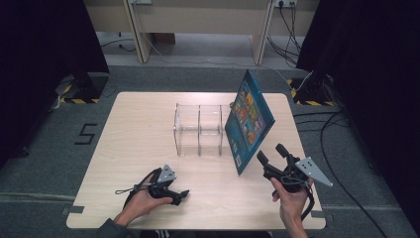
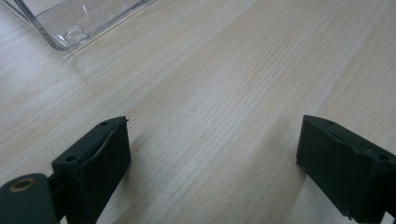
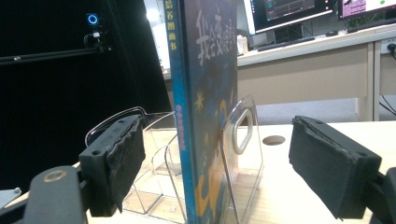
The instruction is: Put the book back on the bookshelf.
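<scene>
The blue picture book [image 1: 248,119] stands on its lower edge at the right end of the clear acrylic rack [image 1: 199,130], tilted, its colourful cover facing the right claw. In the right gripper view the book [image 3: 205,93] rises upright between the two black jaws but farther off, untouched by either one; its spine with yellow lettering faces the camera, and the rack's clear end wall with an oval handle hole [image 3: 240,140] stands against its cover.

The rack has upright dividers and sits near the middle of the tabletop [image 1: 138,129], a pale wood board.

The right claw [image 1: 271,152] is just beside the book's lower near corner, pointing up and toward it, jaws spread wide with nothing between them. The person's right hand [image 1: 289,196] grips it from below, at the near right part of the tabletop; a grey three-cornered plate sits on top.

The left claw [image 1: 182,196] lies low over the tabletop near the front edge, well apart from the book, held by the left hand [image 1: 143,196]. In the left gripper view its jaws are spread apart over bare wood grain, holding nothing, and a corner of the rack [image 2: 74,23] shows at the upper left
</scene>
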Demonstrator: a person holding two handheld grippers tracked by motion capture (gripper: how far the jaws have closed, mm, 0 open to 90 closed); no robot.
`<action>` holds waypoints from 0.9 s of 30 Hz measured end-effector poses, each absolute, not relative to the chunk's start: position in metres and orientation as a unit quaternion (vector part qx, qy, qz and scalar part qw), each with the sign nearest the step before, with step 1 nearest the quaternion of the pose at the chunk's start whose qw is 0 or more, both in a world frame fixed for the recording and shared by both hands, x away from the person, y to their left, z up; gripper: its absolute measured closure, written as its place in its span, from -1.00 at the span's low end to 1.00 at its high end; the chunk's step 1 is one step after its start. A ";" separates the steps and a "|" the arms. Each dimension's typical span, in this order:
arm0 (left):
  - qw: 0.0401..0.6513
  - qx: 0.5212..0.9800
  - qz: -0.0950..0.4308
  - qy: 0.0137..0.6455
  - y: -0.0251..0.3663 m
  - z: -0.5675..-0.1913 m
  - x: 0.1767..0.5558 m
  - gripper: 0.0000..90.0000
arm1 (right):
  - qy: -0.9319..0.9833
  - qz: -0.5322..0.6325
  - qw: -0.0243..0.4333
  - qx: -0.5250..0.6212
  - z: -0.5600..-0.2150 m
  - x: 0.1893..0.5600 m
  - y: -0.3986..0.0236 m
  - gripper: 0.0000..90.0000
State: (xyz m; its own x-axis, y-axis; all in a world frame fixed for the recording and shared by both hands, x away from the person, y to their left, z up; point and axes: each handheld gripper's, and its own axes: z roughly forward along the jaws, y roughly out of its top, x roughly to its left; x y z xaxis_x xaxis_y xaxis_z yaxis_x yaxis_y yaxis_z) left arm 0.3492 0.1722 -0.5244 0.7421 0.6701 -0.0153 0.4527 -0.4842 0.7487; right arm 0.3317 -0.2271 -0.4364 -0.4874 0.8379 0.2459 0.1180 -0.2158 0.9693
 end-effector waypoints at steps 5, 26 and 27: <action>0.385 0.850 0.141 0.330 0.172 -0.524 0.349 -0.80 | 0.561 0.654 0.274 0.428 -0.438 0.328 -0.232 -0.56; 0.385 0.851 0.141 0.329 0.172 -0.524 0.349 -0.80 | 0.558 0.648 0.264 0.447 -0.447 0.314 -0.249 -0.55; 0.385 0.851 0.141 0.330 0.172 -0.524 0.349 -0.80 | 0.558 0.647 0.264 0.447 -0.448 0.314 -0.250 -0.55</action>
State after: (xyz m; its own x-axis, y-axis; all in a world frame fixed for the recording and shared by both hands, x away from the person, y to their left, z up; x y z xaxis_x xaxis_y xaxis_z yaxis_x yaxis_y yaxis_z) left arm 0.3492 0.1723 -0.5242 0.7430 0.6692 -0.0134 0.4521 -0.4871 0.7472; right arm 0.3138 -0.2499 -0.4479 -0.4610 0.8407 0.2841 0.1574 -0.2376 0.9585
